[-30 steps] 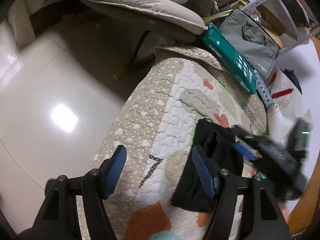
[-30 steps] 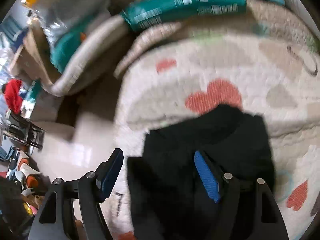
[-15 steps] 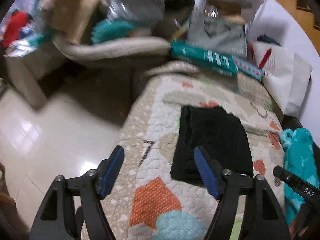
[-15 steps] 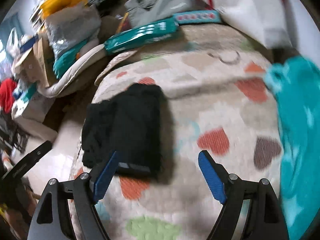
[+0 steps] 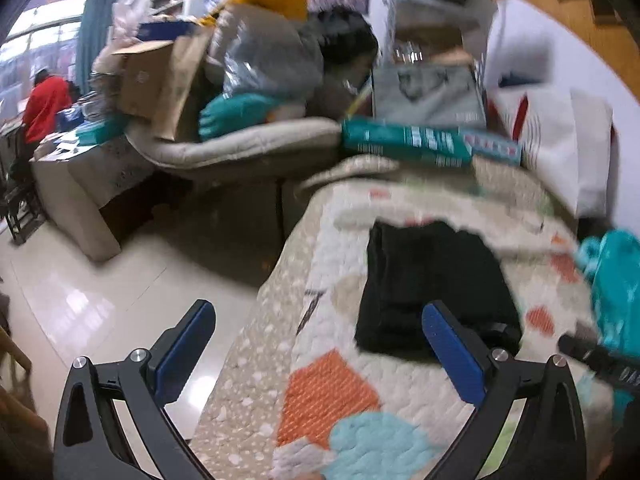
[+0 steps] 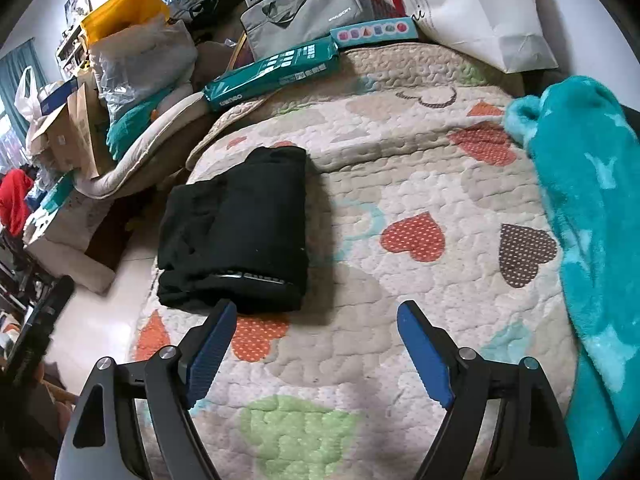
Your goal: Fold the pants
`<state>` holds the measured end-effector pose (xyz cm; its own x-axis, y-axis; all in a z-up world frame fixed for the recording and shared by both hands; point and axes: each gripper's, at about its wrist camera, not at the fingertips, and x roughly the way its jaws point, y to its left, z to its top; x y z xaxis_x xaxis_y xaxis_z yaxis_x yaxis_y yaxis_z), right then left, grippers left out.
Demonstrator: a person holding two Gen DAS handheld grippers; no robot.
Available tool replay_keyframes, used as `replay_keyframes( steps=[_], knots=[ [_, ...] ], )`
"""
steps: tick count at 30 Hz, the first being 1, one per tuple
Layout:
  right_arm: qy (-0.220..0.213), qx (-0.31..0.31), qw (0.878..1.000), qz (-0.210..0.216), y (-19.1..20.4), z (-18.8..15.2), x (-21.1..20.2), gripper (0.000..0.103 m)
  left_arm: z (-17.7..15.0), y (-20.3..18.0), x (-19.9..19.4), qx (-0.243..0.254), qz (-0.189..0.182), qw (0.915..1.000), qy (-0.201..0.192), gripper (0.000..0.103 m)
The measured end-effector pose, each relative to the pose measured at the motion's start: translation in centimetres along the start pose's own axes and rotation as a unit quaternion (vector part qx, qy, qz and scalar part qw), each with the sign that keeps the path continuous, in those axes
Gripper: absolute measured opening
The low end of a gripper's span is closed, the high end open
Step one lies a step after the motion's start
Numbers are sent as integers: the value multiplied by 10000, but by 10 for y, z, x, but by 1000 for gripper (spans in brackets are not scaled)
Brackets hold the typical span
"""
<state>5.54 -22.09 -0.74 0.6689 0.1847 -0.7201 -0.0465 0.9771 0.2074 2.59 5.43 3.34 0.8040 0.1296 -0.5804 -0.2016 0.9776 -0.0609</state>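
Black pants (image 6: 240, 224) lie folded into a compact rectangle on the heart-patterned quilt (image 6: 420, 184), near its left edge. In the left wrist view the same black pants (image 5: 428, 284) sit ahead and right of centre. My left gripper (image 5: 316, 320) hangs above the quilt's edge, its jaws still opening wide, nothing between them. My right gripper (image 6: 314, 318) hovers open over the quilt just in front of the pants, holding nothing. A part of the right gripper (image 5: 600, 356) shows at the right edge of the left wrist view.
A teal fleece blanket (image 6: 588, 208) lies along the quilt's right side. Teal boxes (image 6: 276, 68), a grey bag (image 6: 304, 12) and a white paper bag (image 6: 476, 12) crowd the far end. A piled-up recliner (image 5: 240, 140) and tiled floor (image 5: 92, 288) lie to the left.
Both grippers have pulled back from the pants, which were close under them and now lie farther ahead. The left gripper's jaws have spread wider. The pants stay folded on the quilt.
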Motion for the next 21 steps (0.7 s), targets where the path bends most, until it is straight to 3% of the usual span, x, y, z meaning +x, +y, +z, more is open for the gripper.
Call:
replay_keyframes(
  steps=[5,10,21],
  knots=[
    [91,1,9999,-60,0,-2,10,87,-10,-1,19,202,-180,9967,761,103],
    [227,-122,9996,-93,6,-9,22,87,-18,0,27,78,-412,9919,1201,103],
    [307,-131,9994,-92,7,-12,28,89,-24,0,34,50,-311,9895,1413,103]
  ],
)
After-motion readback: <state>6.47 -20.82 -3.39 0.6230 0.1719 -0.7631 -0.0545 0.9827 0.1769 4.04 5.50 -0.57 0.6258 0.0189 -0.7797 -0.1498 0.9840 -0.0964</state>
